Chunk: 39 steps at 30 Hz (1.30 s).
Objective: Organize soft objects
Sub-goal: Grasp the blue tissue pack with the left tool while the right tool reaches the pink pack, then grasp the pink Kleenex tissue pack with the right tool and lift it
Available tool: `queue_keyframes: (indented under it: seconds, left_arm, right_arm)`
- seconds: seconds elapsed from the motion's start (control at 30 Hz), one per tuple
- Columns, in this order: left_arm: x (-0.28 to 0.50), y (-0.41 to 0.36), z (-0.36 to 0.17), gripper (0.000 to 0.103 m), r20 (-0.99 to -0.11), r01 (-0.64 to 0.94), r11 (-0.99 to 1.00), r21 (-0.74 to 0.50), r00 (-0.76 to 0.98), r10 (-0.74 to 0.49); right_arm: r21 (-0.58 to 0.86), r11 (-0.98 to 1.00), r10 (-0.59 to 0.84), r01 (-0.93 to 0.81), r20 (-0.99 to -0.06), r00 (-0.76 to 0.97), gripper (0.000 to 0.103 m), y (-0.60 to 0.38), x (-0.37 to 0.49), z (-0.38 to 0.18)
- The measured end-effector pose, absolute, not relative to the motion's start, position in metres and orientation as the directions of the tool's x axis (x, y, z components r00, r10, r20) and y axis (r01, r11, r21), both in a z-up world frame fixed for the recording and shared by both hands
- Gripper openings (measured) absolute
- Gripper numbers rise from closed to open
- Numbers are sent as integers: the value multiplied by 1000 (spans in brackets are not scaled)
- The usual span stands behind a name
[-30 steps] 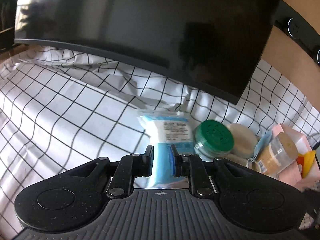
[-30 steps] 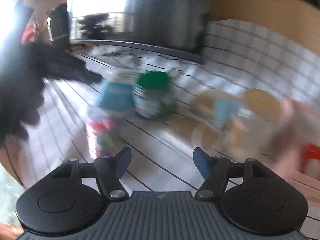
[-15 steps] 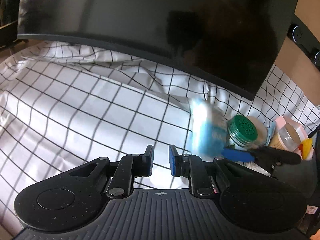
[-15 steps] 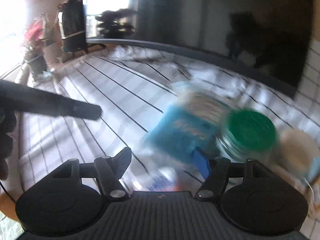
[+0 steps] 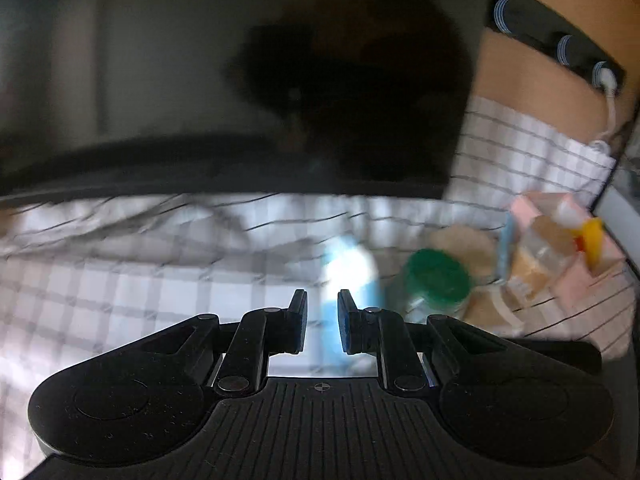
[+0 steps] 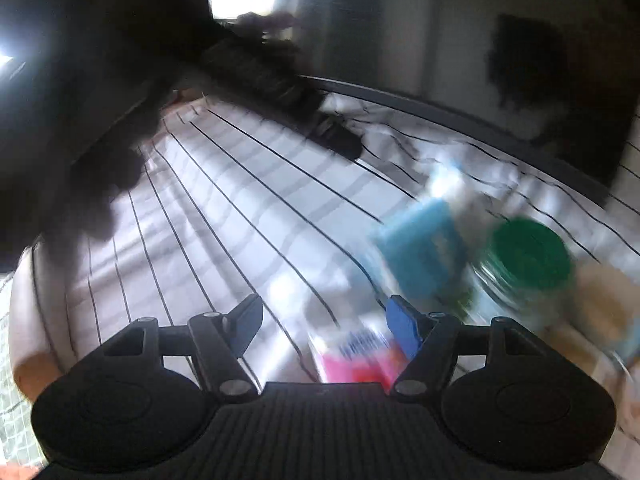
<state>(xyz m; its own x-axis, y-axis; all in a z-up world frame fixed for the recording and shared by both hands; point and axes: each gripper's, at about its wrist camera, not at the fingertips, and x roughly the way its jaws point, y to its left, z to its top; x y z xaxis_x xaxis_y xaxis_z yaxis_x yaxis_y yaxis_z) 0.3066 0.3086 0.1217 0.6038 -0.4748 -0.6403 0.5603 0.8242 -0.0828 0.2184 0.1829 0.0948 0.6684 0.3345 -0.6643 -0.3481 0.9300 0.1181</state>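
Right claw (image 6: 324, 320) spread wide and empty, pointing down at the checked cloth (image 6: 224, 216); blurred pink-and-white packet (image 6: 356, 356) lying low between its fingers, nearer the right finger, long axis hard to tell; blue-and-white soft pack (image 6: 424, 248) further ahead and to the right, just beside the green-lidded jar (image 6: 528, 256); left claw (image 5: 322, 322) nearly pressed together, pinching nothing, blue pack (image 5: 352, 276) beyond its tips; right claw probably nearer for the pick.
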Motion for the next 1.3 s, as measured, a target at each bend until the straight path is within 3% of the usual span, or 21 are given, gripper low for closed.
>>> queue_keyframes:
  seconds: [0.1,0.3,0.43,0.5,0.63,0.7,0.97,1.17,1.3]
  left_arm:
    - [317,278,116,19,-658,585,807,-87,574,-487]
    - [334,248,82,20,-738,531,844,68,596,-315]
    - [343,243,78,20,-759,563,827,-16,531,-376]
    - [347,238,76,29,-772,579,814,-50,494,-399]
    - [343,224,69,40,-782,606,794,33,511,-358]
    - [343,219,62,53,-791,600,795,89,528,-310]
    - [339,211,50,58,-781,608,785,118,545,-305]
    - [338,220,42,58,-742,582,812,51,566,-359]
    - [339,224,43,51,-746,595,803,31,549,-378]
  right_arm:
    - [110,950,288,-294,-679,676,69,162,198,92]
    - [132,977,211,-168,-704,678,69,122,172,81]
    - [155,981,196,-120,-717,670,69,102,163,71]
    - [156,980,197,-122,-719,666,69,99,162,68]
    - [153,978,209,-142,-724,657,69,98,158,65]
    - [153,977,213,-148,-728,651,69,96,157,64]
    - [148,975,220,-165,-737,640,69,93,154,61]
    - [87,965,232,-245,-716,659,69,101,152,67]
    - [47,918,304,-394,-719,624,69,120,162,70]
